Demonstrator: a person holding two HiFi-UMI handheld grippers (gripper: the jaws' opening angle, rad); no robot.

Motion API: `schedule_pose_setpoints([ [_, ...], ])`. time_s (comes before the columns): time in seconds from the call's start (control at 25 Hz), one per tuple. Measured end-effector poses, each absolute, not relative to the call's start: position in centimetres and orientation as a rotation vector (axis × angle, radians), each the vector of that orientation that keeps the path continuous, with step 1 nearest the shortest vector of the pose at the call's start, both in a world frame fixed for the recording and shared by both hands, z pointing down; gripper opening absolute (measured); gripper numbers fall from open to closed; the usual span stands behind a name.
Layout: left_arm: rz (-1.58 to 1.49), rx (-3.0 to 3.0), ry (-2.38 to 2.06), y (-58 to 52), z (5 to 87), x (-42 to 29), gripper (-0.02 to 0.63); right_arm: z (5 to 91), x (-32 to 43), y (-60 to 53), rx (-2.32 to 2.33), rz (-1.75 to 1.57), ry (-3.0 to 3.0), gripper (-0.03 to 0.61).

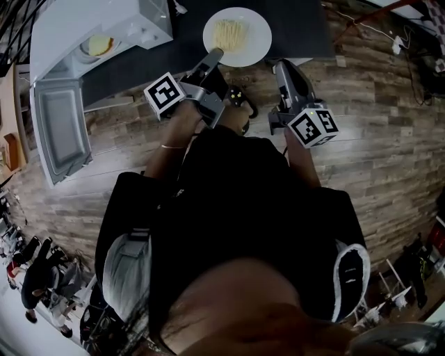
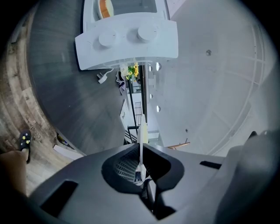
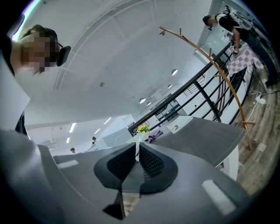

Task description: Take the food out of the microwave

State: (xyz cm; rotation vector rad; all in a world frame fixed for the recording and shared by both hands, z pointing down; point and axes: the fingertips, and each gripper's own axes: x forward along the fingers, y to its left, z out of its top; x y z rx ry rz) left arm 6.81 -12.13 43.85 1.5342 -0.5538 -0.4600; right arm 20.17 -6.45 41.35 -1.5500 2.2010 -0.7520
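In the head view, the door [image 1: 59, 128] at far left is a flat grey-white panel with a rounded window, swung open. The microwave [image 1: 104, 24] is a smooth white box. In its open cavity sits a small dish with a pale yellow lump of food [image 1: 99, 45]. Only the left gripper view shows the two round knobs [image 2: 107, 39] on the microwave [image 2: 127, 48] and an orange-yellow edge of that food [image 2: 104, 8].

The left gripper [image 1: 215, 53] is matt dark plastic and points away from the person. Its jaws are clamped on the near rim of the plate [image 1: 254, 42]. In its own view, the left gripper [image 2: 141, 162] has ribbed pads, and the plate [image 2: 142, 131] shows edge-on between them as a thin white strip.

The plate is round, glossy and white, and lies flat on the dark table [image 1: 299, 28] to the right of the microwave. It carries a heap of pale noodles [image 1: 231, 31], slightly longer along the line away from the person.

The right gripper [image 1: 281, 66] points the same way, just beside the plate. In its own view, the right gripper [image 3: 136, 153] has its ribbed jaws together with nothing between them.
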Motion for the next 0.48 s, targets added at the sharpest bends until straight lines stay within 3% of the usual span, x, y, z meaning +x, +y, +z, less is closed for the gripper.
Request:
schedule_pose_setpoints([
  [0.48, -0.463, 1.504, -0.591, -14.6, 45.4, 8.0, 0.015, 41.7, 20.4, -9.7, -1.454, -0.750, 2.277, 0.014],
])
